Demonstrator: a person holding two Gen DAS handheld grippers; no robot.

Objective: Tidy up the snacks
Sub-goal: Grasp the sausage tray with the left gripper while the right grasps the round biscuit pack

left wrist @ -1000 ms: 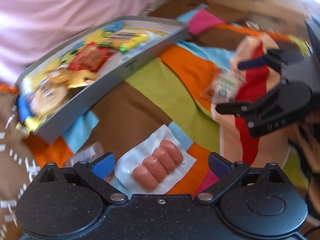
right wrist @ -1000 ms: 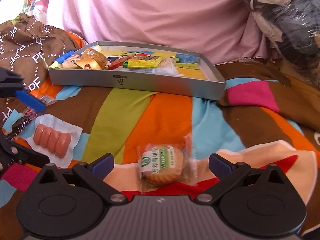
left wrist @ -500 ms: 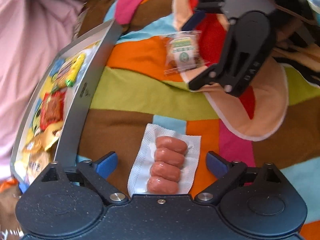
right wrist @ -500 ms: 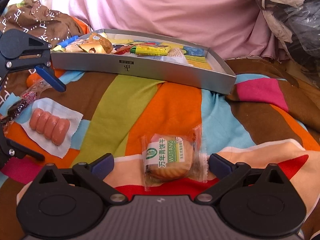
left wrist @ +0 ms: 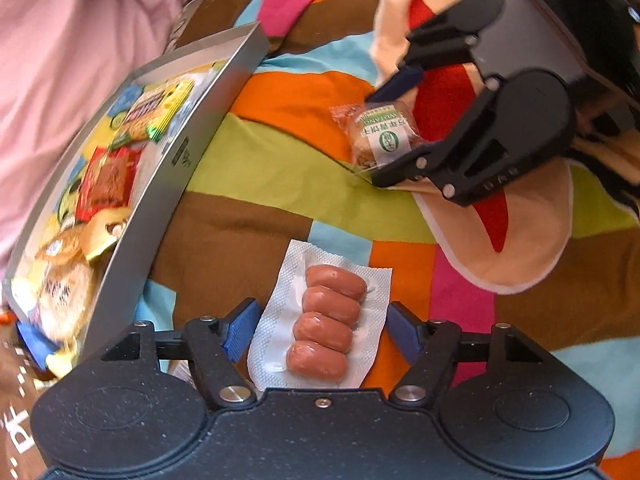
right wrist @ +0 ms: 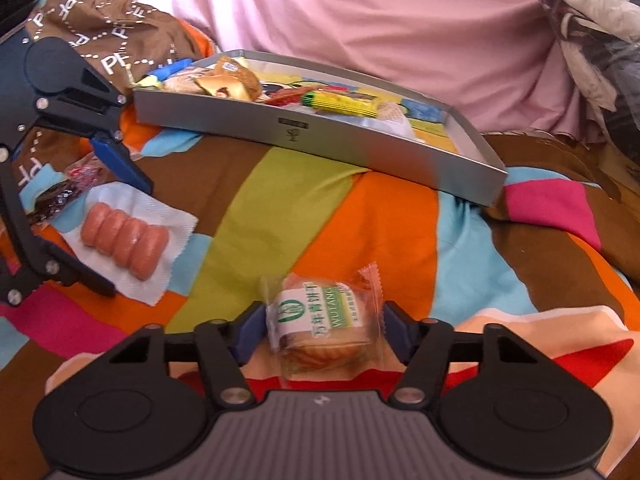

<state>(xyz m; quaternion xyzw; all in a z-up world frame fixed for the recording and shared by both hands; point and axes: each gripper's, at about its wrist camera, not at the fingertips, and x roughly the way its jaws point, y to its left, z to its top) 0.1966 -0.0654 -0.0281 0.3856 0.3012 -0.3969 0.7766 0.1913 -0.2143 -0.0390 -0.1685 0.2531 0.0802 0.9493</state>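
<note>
Patchwork blanket (right wrist: 304, 208) is filling the whole scene, soft cotton in blocks of orange, lime, brown, sky blue and hot pink, rumpling over what is looking like a bed, with a pale pink sheet (right wrist: 360, 12) bunching up behind it. Sitting on that blanket is a long, shallow grey metal tray (right wrist: 360, 152) with straight walls and a small stamped logo on its near side; it is carrying a jumble of crinkly foil and plastic snack packets in yellow, red and gold, piled mostly toward one end.

Nearer now, the right claw (right wrist: 324, 328) is closing its blue pads on both sides of the wrapped biscuit (right wrist: 320, 316), a round golden cake in clear, glossy film with a green and white label; the pads are pressing on the wrapper and the pack is tilting up off the orange and peach patches.

Over on the other side, the left claw (left wrist: 320, 330) is standing apart, its blue pads just beside the edges of the sausage pack (left wrist: 326, 324) without pinching it. That pack is lying flat on the blanket close to the tray's near wall: four plump, smooth pink sausages in a row, sealed against a white dimpled backing sheet.
</note>
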